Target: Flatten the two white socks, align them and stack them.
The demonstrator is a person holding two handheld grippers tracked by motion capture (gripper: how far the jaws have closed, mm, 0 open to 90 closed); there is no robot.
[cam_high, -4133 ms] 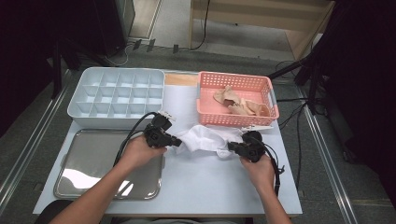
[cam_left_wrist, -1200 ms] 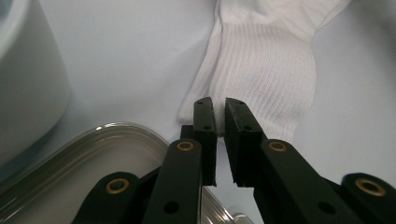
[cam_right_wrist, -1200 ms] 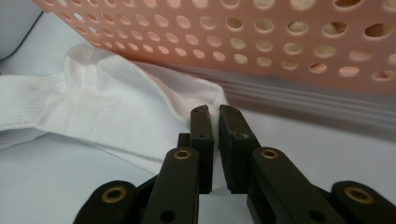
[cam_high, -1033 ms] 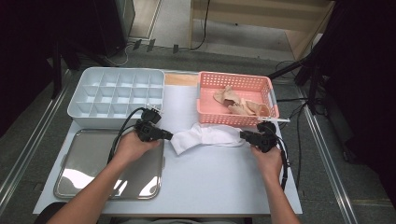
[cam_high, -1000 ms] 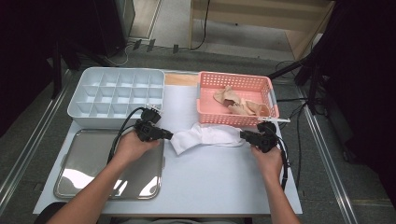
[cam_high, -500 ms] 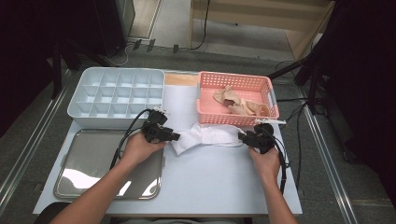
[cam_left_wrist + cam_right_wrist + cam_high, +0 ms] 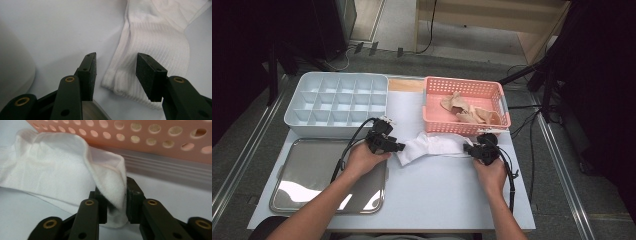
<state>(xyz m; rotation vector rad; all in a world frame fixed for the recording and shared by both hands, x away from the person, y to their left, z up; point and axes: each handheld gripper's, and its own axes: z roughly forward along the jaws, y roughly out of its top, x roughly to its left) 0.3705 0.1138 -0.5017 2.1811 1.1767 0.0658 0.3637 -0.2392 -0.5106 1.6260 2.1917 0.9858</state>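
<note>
One white sock (image 7: pixel 428 147) lies flat on the table (image 7: pixel 432 200), stretched across its middle just in front of the pink basket (image 7: pixel 464 125), which stands at the far right corner. A person works it from both ends with two claws.

The left gripper (image 7: pixel 391 145) sits at the sock's ribbed cuff (image 7: pixel 140 75). Its jaws have just been opening and now stand apart, one on each side of the cuff's corner, the pads not pressing on the cloth. The right gripper (image 7: pixel 475 149) is at the other end, close to the basket's front wall. Its jaws have just been closing, and in the right gripper view they pinch a raised fold of the sock (image 7: pixel 110 185) between the pads.

Counting the rest: one pale divided box (image 7: pixel 337 102) at the far left corner, with fifteen small compartments as far as I can make out; one steel tray (image 7: pixel 312 180) at the near left corner, its far edge close against the box; a small heap of beige cloth pieces (image 7: pixel 467 112) inside the basket, too tangled to number.

The left gripper hangs right at the tray's far right corner. The near half of the table, from the tray's right edge across to the right edge, is bare white surface, crossed by the right forearm (image 7: pixel 499 210).
</note>
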